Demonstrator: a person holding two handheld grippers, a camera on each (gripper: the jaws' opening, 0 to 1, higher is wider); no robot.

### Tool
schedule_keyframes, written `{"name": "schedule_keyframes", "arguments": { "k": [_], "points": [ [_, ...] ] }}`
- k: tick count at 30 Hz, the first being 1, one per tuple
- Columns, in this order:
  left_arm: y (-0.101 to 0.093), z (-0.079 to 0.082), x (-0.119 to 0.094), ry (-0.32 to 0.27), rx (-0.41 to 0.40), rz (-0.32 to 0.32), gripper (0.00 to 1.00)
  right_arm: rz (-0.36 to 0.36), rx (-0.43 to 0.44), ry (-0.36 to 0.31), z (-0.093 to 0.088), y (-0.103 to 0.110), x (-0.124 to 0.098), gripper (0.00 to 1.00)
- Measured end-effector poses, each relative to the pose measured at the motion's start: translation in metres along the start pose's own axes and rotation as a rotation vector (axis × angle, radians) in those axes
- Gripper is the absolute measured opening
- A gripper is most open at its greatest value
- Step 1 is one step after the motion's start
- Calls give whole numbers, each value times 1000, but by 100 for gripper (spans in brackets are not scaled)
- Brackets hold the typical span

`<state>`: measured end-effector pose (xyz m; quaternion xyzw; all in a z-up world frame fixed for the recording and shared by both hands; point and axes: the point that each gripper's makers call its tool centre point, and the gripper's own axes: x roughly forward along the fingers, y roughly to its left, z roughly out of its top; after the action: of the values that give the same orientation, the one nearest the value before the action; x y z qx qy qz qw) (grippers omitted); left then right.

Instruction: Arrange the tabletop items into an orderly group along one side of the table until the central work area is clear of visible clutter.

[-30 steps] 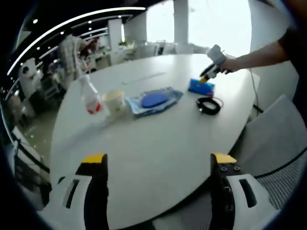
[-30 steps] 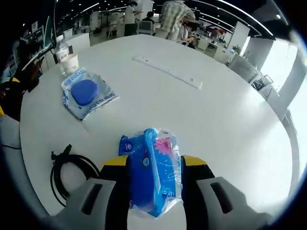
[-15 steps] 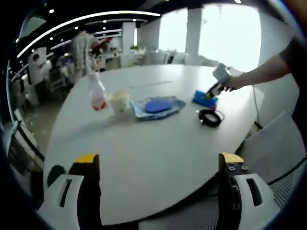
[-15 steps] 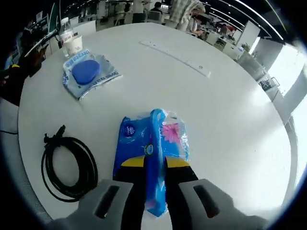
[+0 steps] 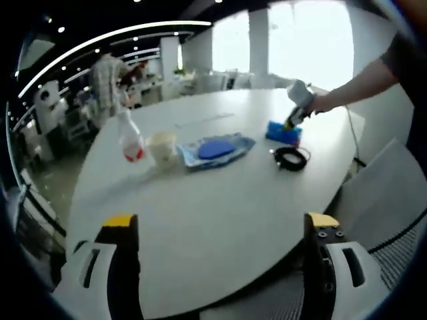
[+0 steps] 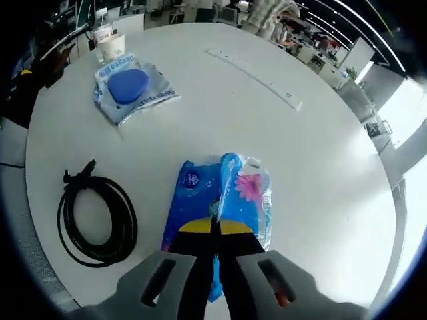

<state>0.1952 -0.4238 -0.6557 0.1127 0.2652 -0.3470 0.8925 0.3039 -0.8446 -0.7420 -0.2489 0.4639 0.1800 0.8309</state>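
Blue tissue pack (image 6: 220,200) is lying on the white table (image 6: 320,167), its near edge pinched in the right gripper (image 6: 213,227), whose jaws are pressing together on the wrapper seam. A coiled black cable (image 6: 97,223) is sitting just beside the pack, and a wipes pack (image 6: 130,90) with a blue lid is resting farther off, near a cup (image 6: 112,47) and bottle (image 6: 100,30). The left gripper (image 5: 217,223) is hanging with jaws spread wide over the near table edge, well apart from everything, holding nothing
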Motion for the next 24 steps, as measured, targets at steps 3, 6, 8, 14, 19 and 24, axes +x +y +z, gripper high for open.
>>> {"name": "schedule_keyframes", "arguments": {
  "k": [3, 6, 8, 14, 19, 24],
  "points": [
    [1, 1, -1, -10, 2, 6, 100, 12, -9, -2, 0, -1, 0, 0],
    [3, 1, -1, -8, -7, 12, 100, 18, -22, 16, 1, -1, -2, 0],
    [3, 0, -1, -5, -6, 11, 100, 26, -41, 11, 4, 1, -6, 0],
    [2, -4, 0, 9, 15, 15, 100, 70, -168, -2, 12, 7, -11, 0],
    [-1, -1, -3, -13, 23, 7, 100, 102, -255, 3, 18, 12, -12, 0],
    [0, -3, -4, -10, 23, 16, 100, 134, -338, -16, 29, 20, -12, 0]
  ]
}}
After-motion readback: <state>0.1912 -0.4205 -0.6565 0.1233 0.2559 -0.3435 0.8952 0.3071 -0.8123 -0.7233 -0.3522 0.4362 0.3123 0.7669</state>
